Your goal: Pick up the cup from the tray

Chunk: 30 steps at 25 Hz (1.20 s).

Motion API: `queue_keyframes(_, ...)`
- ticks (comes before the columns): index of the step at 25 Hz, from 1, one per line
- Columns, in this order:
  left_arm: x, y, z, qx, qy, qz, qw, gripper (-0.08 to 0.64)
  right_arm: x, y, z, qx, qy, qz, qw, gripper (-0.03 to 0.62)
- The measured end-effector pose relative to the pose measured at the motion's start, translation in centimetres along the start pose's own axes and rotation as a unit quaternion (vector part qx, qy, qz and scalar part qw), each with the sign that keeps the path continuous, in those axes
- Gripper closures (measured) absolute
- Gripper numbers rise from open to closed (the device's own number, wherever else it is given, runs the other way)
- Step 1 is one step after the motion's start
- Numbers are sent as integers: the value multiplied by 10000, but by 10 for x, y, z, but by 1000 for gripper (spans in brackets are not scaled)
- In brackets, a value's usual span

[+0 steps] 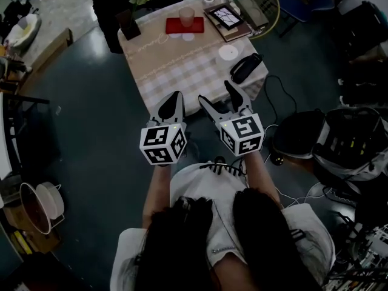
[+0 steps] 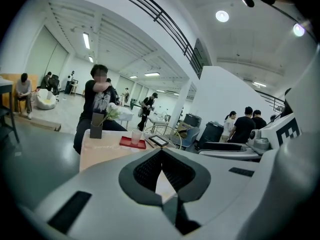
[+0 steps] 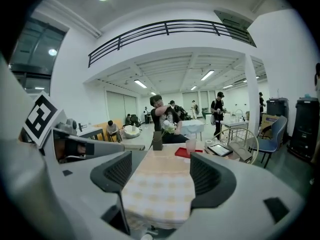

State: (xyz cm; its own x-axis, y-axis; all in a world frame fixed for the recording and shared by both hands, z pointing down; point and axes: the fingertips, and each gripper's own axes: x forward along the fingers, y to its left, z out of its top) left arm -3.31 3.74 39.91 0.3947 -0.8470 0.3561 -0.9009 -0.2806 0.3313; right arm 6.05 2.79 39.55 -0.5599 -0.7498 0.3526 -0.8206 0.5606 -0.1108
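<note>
One cup (image 1: pixel 187 16) on tray (image 1: pixel 174 26), far beyond right tool (image 1: pixel 215 91)

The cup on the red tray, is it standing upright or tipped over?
Upright. The cup stands on its base on the red tray, its open rim facing up.

Large white-walled hall. A dark, glossy floor (image 1: pixel 91 90) surrounds a table under a checked cloth (image 1: pixel 182 71). A balcony railing (image 3: pixel 170 28) runs overhead; strip lights (image 3: pixel 206 75) line the far ceiling; a white column (image 3: pixel 251 94) stands far right.
</note>
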Motion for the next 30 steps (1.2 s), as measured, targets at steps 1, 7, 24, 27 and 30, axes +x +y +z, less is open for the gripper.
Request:
queue_keyframes(1, 3, 5, 3, 1, 11, -26, 10000, 554, 6, 0, 2, 3, -2, -22, 10000, 242)
queue_keyframes(7, 32, 41, 35, 119, 82, -249, 9996, 554, 56, -3, 24, -42, 62, -207, 9998, 239)
queue_keyframes(24, 81, 84, 65, -15, 258, -392, 9989, 554, 127, -39, 61, 86, -58, -514, 9986, 235)
queue_keyframes(27, 96, 91, 75, -75, 224, -339, 9991, 554, 144, -52, 69, 150, -115, -543, 9983, 224)
queue_keyframes(30, 116, 101, 80, -27, 289, -256, 9993, 554, 167, -65, 73, 163, -132, -501, 9985, 216)
